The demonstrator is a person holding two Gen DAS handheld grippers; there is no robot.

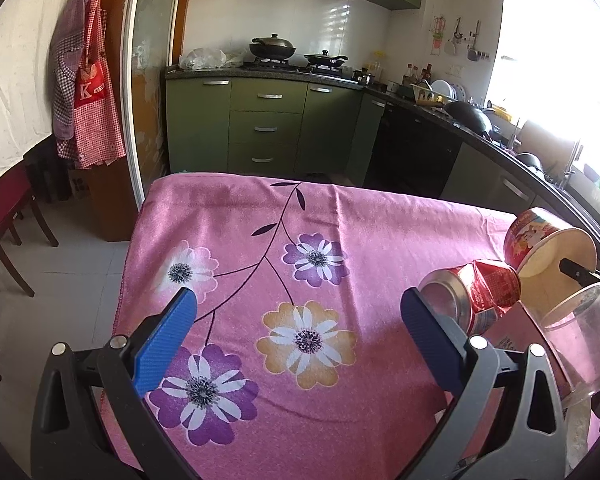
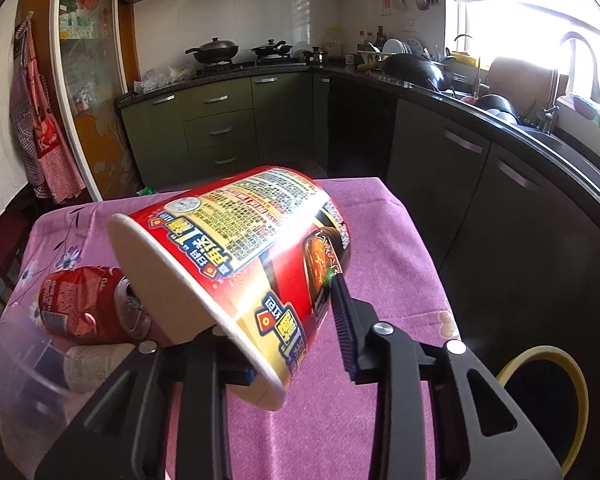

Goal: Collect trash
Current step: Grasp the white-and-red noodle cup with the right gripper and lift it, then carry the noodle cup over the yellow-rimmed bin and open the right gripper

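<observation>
Spanning bare cloth, the left gripper (image 1: 298,304) holds its two blue fingers (image 1: 168,332) wide apart above the pink-clothed table (image 1: 228,216). Near the table's right edge lie one crushed red can (image 1: 476,292), one clear plastic cup (image 1: 576,332) and one noodle cup (image 2: 240,264), whose wall the right gripper (image 2: 292,320) clamps.

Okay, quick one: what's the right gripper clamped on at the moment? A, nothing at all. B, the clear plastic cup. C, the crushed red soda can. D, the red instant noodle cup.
D: in the right wrist view the right gripper pinches the wall of the tilted noodle cup, one finger inside the rim and one outside, while the soda can and the plastic cup lie apart.
</observation>
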